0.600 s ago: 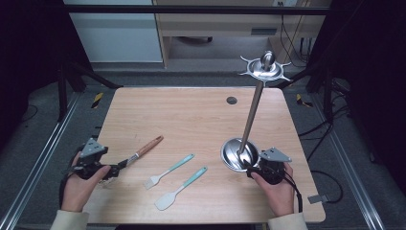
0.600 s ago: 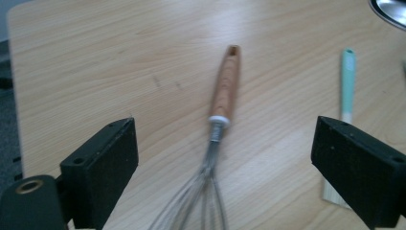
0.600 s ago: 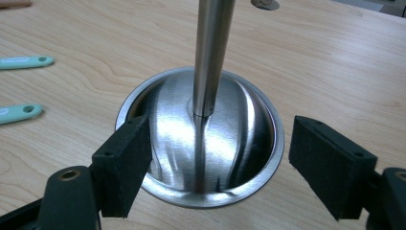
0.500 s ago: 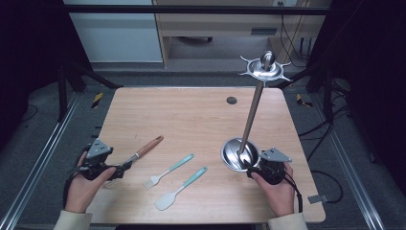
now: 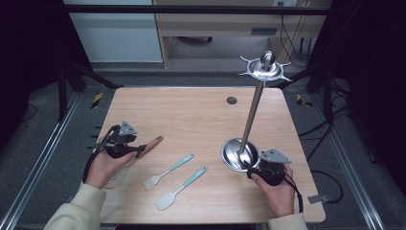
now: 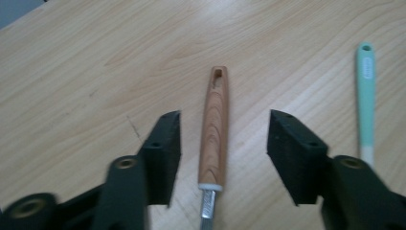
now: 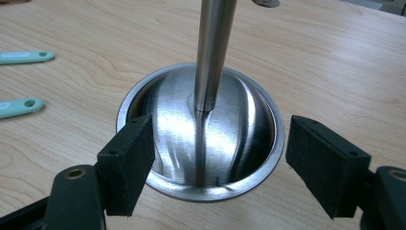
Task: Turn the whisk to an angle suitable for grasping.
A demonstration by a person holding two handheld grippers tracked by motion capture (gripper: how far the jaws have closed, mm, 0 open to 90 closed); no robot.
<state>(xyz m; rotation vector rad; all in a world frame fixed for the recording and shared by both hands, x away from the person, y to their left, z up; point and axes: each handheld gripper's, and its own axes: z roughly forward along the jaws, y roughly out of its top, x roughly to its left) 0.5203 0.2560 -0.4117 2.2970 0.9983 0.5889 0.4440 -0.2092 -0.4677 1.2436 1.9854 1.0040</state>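
Observation:
A utensil with a wooden handle [image 5: 152, 143] [image 6: 215, 129] lies at the table's left. My left gripper [image 5: 139, 149] [image 6: 222, 139] is open, one jaw on each side of that handle, neither touching it. A steel stand has a bowl-shaped base [image 5: 234, 153] [image 7: 239, 129], a tall pole [image 5: 252, 115] [image 7: 213, 43] and a spiked crown [image 5: 265, 68]. My right gripper [image 5: 253, 167] [image 7: 218, 143] is open at the base's near rim, with its jaws spread wide over it.
Two utensils with teal handles lie side by side at centre front: one [image 5: 168, 171] [image 6: 366, 96], the other a pale spatula [image 5: 181, 188]. Both teal handles [image 7: 24, 57] [image 7: 16, 108] end left of the stand. A small dark hole [image 5: 231, 100] marks the table's far side.
My left gripper has moved forward and to the right along the wooden-handled utensil, and now straddles its handle. The right gripper and the stand have stayed in place.

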